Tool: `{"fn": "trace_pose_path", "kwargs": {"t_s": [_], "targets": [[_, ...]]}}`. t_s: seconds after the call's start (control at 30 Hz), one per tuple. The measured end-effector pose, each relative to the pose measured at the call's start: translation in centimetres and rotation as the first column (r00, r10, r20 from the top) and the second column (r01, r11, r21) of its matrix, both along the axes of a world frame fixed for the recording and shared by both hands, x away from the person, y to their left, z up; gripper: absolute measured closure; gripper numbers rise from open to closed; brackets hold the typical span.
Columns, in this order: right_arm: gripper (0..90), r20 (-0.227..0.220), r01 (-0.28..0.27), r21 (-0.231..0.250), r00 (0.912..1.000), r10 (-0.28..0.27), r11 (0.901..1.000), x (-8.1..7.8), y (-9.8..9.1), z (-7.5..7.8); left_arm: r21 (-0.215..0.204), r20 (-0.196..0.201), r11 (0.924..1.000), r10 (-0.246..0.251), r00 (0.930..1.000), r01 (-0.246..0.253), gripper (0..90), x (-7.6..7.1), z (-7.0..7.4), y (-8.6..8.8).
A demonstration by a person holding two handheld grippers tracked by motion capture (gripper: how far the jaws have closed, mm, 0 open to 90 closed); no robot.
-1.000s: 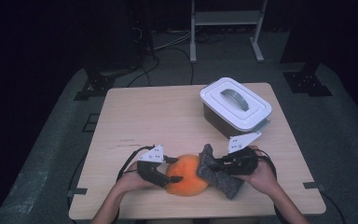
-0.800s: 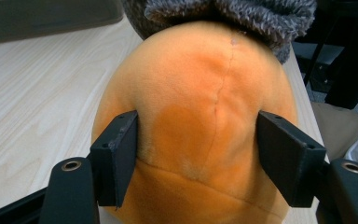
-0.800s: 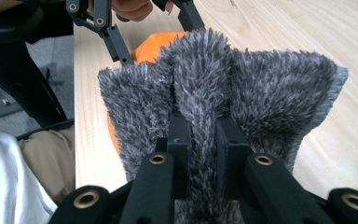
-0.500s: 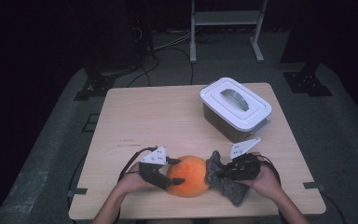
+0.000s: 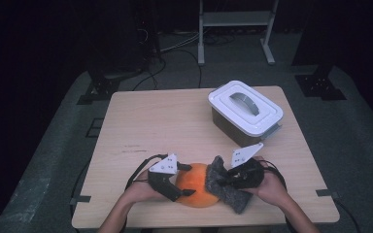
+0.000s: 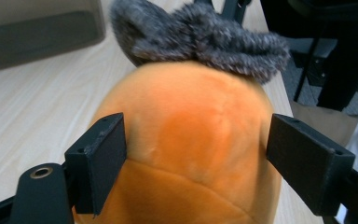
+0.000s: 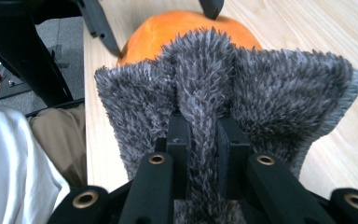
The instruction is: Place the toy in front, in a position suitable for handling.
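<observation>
An orange plush ball (image 5: 197,187) lies near the front edge of the table, and a grey furry cloth (image 5: 226,191) rests against its right side. My left gripper (image 5: 188,180) reaches in from the left, its jaws on either side of the ball. The left gripper view shows the ball (image 6: 191,140) between the two pads of my left gripper (image 6: 196,158). The jaws have just been opening and no longer squeeze it. My right gripper (image 5: 223,182) is shut on a fold of the grey cloth (image 7: 270,88), pinched between its pads (image 7: 200,135). The ball (image 7: 177,23) sits just behind the cloth.
A white lidded container (image 5: 245,111) with a grey handle stands at the back right of the wooden table (image 5: 155,126). Bare wood stretches across the left and middle. A metal stand and cables are on the dark floor beyond the table.
The left gripper's jaws have spread wider around the orange ball. Both hands stay about where they were, and the right gripper keeps its grip on the grey cloth.
</observation>
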State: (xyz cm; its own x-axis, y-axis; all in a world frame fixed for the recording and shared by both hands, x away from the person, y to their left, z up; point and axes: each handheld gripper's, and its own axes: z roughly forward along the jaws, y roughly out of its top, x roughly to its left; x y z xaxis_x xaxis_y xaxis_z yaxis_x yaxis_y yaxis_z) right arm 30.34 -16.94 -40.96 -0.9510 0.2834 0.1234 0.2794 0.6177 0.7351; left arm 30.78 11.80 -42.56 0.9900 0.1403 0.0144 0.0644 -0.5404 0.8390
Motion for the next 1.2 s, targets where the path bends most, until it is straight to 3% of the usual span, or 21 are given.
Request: {"fn": "trace_pose_path", "kwargs": {"t_s": [0.13,0.27,0.43,0.53,0.6,0.67,0.7,0.77,0.83,0.9,1.0,1.1,1.2], "targets": [[77.7,0.015,0.013,-0.011,0.9998,-0.013,0.9999,0.0,-0.2,0.3,0.036,0.012,0.9992,0.017,0.9998,-0.018,22.4,-0.2,-0.3,-0.4],[77.7,0.036,0.008,0.013,0.9993,-0.009,0.9999,0.2,0.5,1.3,0.025,-0.003,0.9995,0.019,0.9998,-0.019,23.6,0.0,-0.3,-0.2],[77.6,0.029,-0.006,0.023,0.9996,0.005,0.9997,0.6,1.2,1.3,0.021,-0.001,0.9984,0.053,0.9986,-0.053,16.7,0.6,0.2,0.3],[77.6,0.018,-0.017,0.014,0.9997,0.017,0.9998,0.6,1.5,1.1,0.045,-0.019,0.9968,0.067,0.9976,-0.066,13.4,0.8,-0.3,0.1],[77.7,0.037,-0.001,0.009,0.9993,0.001,1.0000,0.7,1.6,1.4,0.046,0.005,0.9971,0.061,0.9981,-0.061,23.8,0.6,-0.4,-0.1],[77.9,0.050,0.011,0.002,0.9987,-0.011,0.9999,1.0,1.6,1.6,0.035,0.090,0.9959,0.080,0.9928,-0.083,40.2,0.3,0.0,0.0],[77.9,0.051,0.025,0.007,0.9984,-0.025,0.9997,1.3,1.5,1.8,0.028,0.106,0.9952,0.090,0.9903,-0.093,47.4,0.3,0.1,-0.1],[78.1,0.058,0.044,0.013,0.9973,-0.045,0.9989,1.7,1.2,2.1,0.003,0.136,0.9912,0.130,0.9821,-0.132,49.7,0.4,0.1,-0.3],[78.2,0.059,0.063,0.049,0.9961,-0.065,0.9968,2.3,0.7,2.7,-0.025,0.145,0.9897,0.143,0.9790,-0.141,50.3,0.5,0.0,-0.6],[78.1,0.062,0.068,0.086,0.9954,-0.074,0.9940,2.7,0.5,3.2,-0.032,0.150,0.9906,0.137,0.9792,-0.133,49.6,0.5,-0.1,-1.0],[77.9,0.044,0.060,0.067,0.9971,-0.063,0.9959,3.1,0.9,2.7,-0.029,0.129,0.9945,0.104,0.9862,-0.101,45.4,0.4,-0.1,-1.1],[78.0,0.020,0.045,0.054,0.9987,-0.047,0.9975,3.1,1.3,1.6,-0.056,0.067,0.9932,0.106,0.9922,-0.102,31.1,0.5,0.2,-0.7],[78.0,0.020,0.015,0.061,0.9997,-0.016,0.9980,2.3,1.5,1.1,-0.077,0.036,0.9892,0.127,0.9912,-0.124,21.1,0.8,0.5,-0.5]]}}
